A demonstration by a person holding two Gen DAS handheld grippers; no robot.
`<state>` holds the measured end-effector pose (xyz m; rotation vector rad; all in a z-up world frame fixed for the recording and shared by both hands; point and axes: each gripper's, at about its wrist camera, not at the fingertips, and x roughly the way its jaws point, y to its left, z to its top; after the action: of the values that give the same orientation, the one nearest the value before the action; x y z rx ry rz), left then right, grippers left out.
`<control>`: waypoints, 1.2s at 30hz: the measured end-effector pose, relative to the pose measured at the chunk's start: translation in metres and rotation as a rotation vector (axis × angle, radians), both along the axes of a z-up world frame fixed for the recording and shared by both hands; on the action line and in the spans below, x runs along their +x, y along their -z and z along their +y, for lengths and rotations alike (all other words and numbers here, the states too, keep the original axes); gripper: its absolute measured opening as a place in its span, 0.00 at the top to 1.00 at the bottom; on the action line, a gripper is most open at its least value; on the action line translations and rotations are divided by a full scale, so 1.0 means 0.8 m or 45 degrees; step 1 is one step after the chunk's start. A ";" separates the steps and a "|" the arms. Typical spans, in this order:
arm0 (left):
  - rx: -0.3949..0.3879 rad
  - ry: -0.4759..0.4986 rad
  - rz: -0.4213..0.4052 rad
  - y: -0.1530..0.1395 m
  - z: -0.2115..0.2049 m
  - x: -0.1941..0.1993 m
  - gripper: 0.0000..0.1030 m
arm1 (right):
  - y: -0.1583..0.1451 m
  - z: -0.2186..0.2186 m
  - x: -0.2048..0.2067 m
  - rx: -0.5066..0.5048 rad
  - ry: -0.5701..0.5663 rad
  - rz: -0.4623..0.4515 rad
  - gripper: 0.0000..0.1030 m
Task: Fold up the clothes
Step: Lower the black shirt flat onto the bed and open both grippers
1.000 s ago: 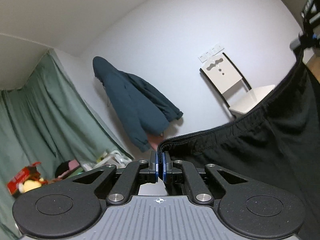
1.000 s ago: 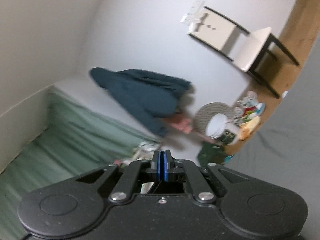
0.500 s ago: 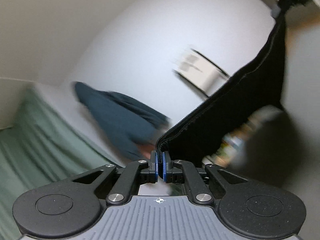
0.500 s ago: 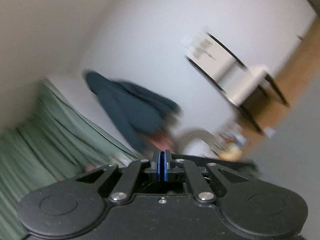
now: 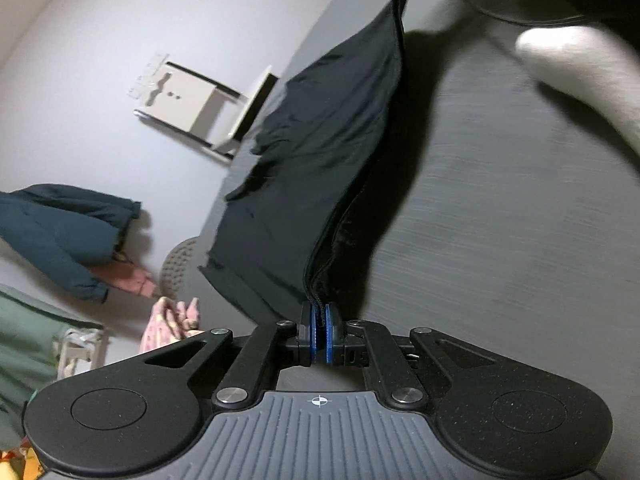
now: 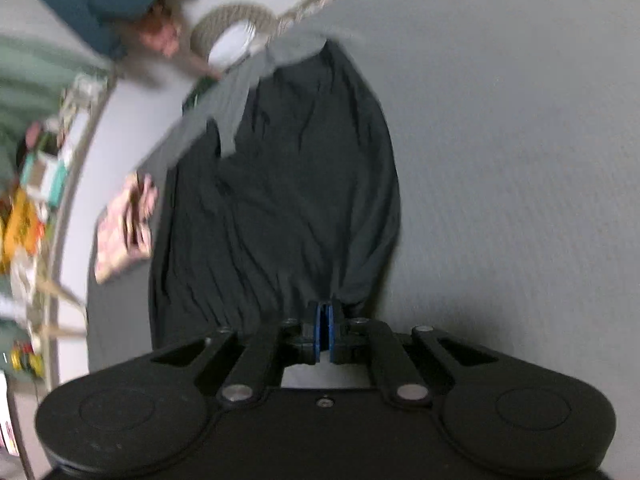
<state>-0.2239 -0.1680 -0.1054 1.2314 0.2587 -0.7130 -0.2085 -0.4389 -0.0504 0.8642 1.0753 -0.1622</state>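
Grey bed [image 6: 520,160]: both hand-held grippers [image 5: 319,312] [image 6: 325,312] pinch black shorts [image 6: 288,184].

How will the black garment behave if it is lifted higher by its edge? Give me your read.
Probably floppy: the black garment hangs in long wrinkles from the right gripper and sags between it and the left gripper. Likely light: thin pinches at the edge carry it. It may drag and bunch on the grey bed surface rather than slide flat.

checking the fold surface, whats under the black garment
A grey bed surface lies under the black garment, which both shut grippers pinch. Anything beneath the cloth itself is covered.
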 end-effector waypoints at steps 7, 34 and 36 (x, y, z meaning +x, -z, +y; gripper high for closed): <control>0.106 0.065 0.115 -0.008 0.020 -0.007 0.96 | 0.016 -0.004 -0.001 -0.010 -0.129 0.144 0.96; -0.453 -0.102 0.280 -0.094 0.033 0.067 0.16 | 0.006 -0.107 0.150 -0.614 -0.157 -0.379 0.72; -0.602 -0.144 0.308 -0.097 0.026 0.084 0.16 | 0.020 -0.120 0.186 -0.632 -0.120 -0.417 0.72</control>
<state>-0.1563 -0.1474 -0.0275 0.6768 0.3339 -0.7716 -0.0598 -0.5348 -0.0663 0.3734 0.7194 -0.1904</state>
